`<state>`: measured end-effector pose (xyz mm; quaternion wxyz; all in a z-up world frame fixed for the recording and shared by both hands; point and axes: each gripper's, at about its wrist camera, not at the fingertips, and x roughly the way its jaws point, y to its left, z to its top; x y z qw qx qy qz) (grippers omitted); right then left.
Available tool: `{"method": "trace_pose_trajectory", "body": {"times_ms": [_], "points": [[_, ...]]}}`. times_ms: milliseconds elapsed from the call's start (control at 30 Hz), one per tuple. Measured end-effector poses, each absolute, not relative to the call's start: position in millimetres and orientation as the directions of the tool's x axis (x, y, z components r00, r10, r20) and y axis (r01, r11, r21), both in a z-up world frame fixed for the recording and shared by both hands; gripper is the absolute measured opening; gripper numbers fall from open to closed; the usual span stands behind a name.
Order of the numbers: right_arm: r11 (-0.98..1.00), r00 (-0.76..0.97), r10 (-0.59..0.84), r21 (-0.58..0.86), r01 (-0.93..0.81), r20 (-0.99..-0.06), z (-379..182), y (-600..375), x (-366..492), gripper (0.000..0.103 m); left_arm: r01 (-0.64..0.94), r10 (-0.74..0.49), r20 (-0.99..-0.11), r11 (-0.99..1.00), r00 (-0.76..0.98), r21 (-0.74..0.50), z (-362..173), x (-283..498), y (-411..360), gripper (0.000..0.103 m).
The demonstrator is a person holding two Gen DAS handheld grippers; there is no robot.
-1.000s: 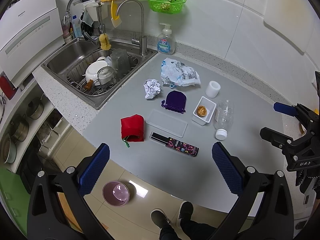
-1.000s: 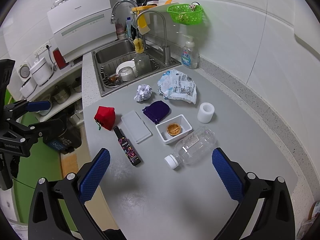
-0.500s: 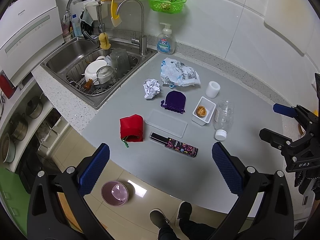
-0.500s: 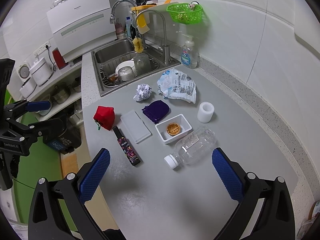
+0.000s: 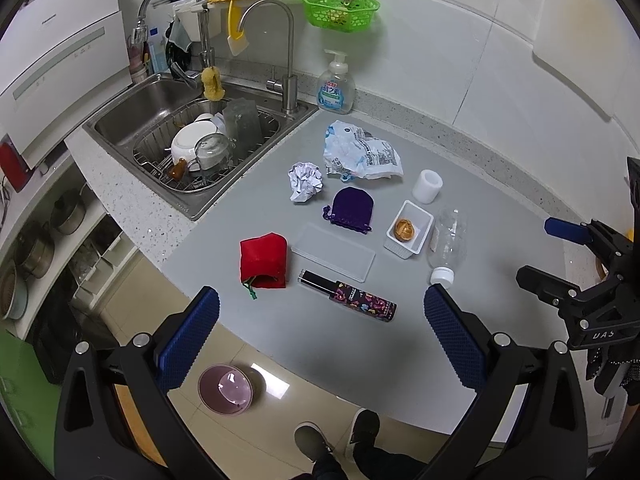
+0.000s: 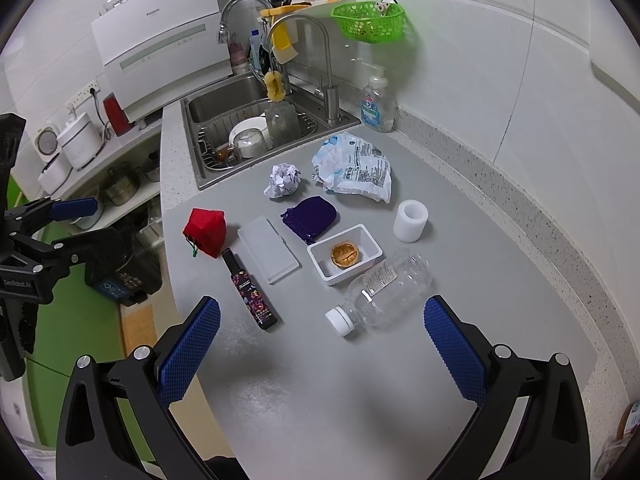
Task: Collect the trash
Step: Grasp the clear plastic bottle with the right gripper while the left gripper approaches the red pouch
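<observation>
On the grey counter (image 6: pixel 360 380) lie a crumpled paper ball (image 5: pixel 305 181) (image 6: pixel 283 180), a crumpled plastic wrapper (image 5: pixel 360 157) (image 6: pixel 352 168), an empty clear bottle (image 5: pixel 447 240) (image 6: pixel 384 290) on its side, and a white tray (image 6: pixel 345 253) (image 5: pixel 409 229) holding a walnut shell. My left gripper (image 5: pixel 320 334) hovers open over the counter's near edge, holding nothing. My right gripper (image 6: pixel 320 344) is open and empty, just short of the bottle. Each gripper shows at the edge of the other's view.
Also on the counter: red pouch (image 5: pixel 264 260), purple pouch (image 5: pixel 352 210), flat clear lid (image 5: pixel 334 252), dark patterned tube (image 5: pixel 348 300), white cup (image 5: pixel 427 186). A sink (image 5: pixel 192 136) full of dishes sits at back left, soap bottle (image 5: pixel 336 90) beside it. A pink bowl (image 5: pixel 226 389) and a person's shoes are on the floor.
Almost nothing differs. Both views shift very slightly; both grippers stay open and no object on the counter has moved.
</observation>
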<state>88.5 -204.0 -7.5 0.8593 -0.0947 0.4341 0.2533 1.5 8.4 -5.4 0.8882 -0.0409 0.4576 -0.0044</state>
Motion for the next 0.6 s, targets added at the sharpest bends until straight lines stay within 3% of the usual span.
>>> {"method": "trace_pose_trajectory", "body": {"times_ms": [600], "points": [[0.887,0.471,0.193,-0.053,-0.459,-0.861,-73,-208,157,0.098,-0.054,-0.046,-0.798,0.994,0.602,-0.098,-29,21,22,0.1]]}}
